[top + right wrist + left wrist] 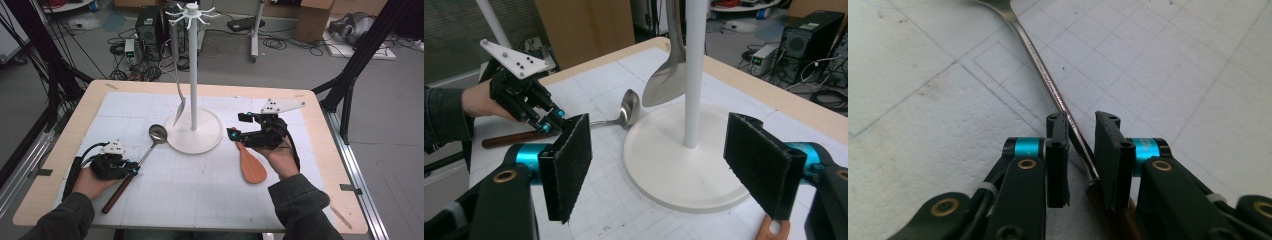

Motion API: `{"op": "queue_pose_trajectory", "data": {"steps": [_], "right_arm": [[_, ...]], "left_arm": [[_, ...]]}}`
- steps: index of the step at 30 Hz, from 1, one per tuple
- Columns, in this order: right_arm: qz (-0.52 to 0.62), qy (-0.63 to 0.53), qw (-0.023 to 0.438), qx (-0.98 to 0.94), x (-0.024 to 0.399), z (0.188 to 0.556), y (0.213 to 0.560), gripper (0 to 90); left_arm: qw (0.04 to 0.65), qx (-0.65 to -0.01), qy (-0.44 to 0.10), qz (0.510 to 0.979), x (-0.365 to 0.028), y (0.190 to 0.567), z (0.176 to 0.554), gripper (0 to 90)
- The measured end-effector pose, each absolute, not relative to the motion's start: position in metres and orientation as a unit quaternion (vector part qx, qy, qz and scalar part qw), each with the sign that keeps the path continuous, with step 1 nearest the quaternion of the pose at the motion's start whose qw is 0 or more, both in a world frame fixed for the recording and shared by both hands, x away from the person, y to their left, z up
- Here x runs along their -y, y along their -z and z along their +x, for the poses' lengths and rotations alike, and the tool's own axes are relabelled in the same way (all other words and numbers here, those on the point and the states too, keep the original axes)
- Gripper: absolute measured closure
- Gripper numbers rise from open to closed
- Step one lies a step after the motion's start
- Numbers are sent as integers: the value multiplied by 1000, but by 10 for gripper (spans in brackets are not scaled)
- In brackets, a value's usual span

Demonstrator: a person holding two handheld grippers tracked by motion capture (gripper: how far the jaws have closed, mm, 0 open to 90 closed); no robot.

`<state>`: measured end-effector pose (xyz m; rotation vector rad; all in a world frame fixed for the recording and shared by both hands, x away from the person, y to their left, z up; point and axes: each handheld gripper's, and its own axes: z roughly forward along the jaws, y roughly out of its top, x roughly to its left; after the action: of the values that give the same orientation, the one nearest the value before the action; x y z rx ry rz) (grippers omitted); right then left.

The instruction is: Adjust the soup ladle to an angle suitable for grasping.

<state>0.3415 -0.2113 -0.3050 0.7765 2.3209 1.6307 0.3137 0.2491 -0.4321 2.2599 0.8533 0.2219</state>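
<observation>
The left tongs (1082, 157) are down on the table (210, 200), straddling the ladle (137, 162) where its steel shaft meets the wooden handle. Their jaws are narrowed to a slim gap with the shaft running between them; the shaft sits against the left pad, but a sliver of daylight shows on the other side, so I would not call it a firm grip yet. The ladle lies flat, bowl just beside the base of the white rack (194, 131), handle pointing back toward the person.

The right tongs (235, 134) hover wide apart with nothing between the pads, near the rack base, with the top of a wooden spatula (250, 164) just below them. A steel turner (180, 107) already hangs from one of the rack's hooks.

The step in hand looks like picking up the ladle to hang it (the rack has free hooks). To do it well:
- Close fully until both pads press the shaft before lifting; a round, polished shaft will slip or roll in a loose pinch.
- Grip at the shaft-handle joint, as now, so the bowl's weight does not swing the ladle hard.
- Lift straight up first, clearing the rack base.
- Keep the right tongs back from the pole until the ladle passes.
</observation>
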Motion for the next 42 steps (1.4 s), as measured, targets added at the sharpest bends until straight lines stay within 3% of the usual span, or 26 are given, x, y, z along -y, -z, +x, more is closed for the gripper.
{"op": "queue_pose_trajectory", "data": {"steps": [5, 31, 42], "right_arm": [[262, -551, 98, -786, 209, 343, 307, 267], [262, -556, 96, -783, 212, 340, 307, 267], [266, -558, 93, -780, 214, 339, 310, 266]], "left_arm": [[348, -332, -94, 871, -246, 433, 315, 696], [345, -354, -115, 861, -256, 430, 312, 794], [326, -375, -131, 858, -243, 431, 322, 752]]}}
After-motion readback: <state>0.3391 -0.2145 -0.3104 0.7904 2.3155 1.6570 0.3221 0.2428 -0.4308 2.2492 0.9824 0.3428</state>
